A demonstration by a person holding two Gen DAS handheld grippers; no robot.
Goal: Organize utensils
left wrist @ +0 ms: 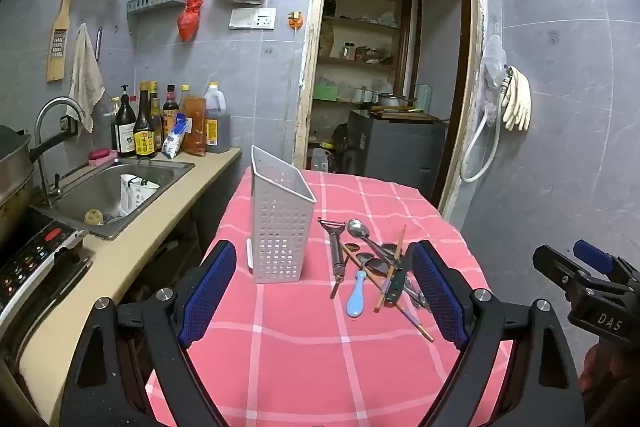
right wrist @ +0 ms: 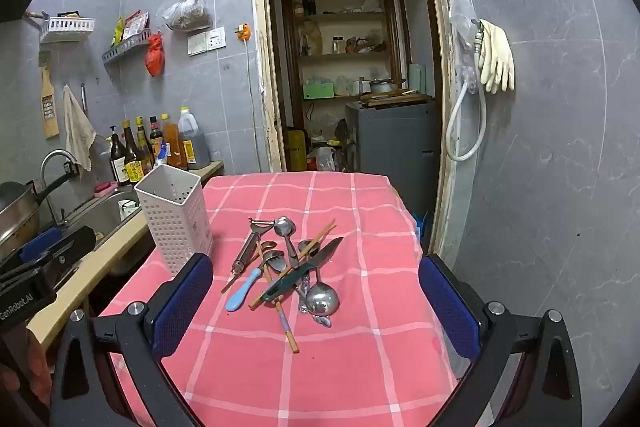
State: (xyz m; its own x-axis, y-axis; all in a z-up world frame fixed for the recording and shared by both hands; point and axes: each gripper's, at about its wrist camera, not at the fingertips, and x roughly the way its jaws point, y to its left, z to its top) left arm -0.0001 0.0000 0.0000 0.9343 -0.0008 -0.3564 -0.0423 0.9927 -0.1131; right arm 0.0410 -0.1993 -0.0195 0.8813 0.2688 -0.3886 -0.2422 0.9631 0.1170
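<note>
A jumbled pile of utensils [right wrist: 288,267] lies in the middle of a table covered with a pink checked cloth [right wrist: 320,367]. In the pile are a metal peeler [right wrist: 248,247], several steel spoons, a ladle [right wrist: 322,299], a knife with a dark green handle [right wrist: 304,269], wooden chopsticks and a spoon with a light blue handle [right wrist: 242,293], all crossing over one another. Just to the left of the pile stands a white perforated holder [right wrist: 176,219], upright near the table's left edge; nothing shows above its rim, though its inside is hidden. Judging from this, sorting has not begun and every piece is left to move. The left gripper [left wrist: 324,295] and right gripper [right wrist: 316,303] hover at the near side, fingers spread wide, holding nothing. A sink [left wrist: 116,187] and bottles sit far left.
</note>
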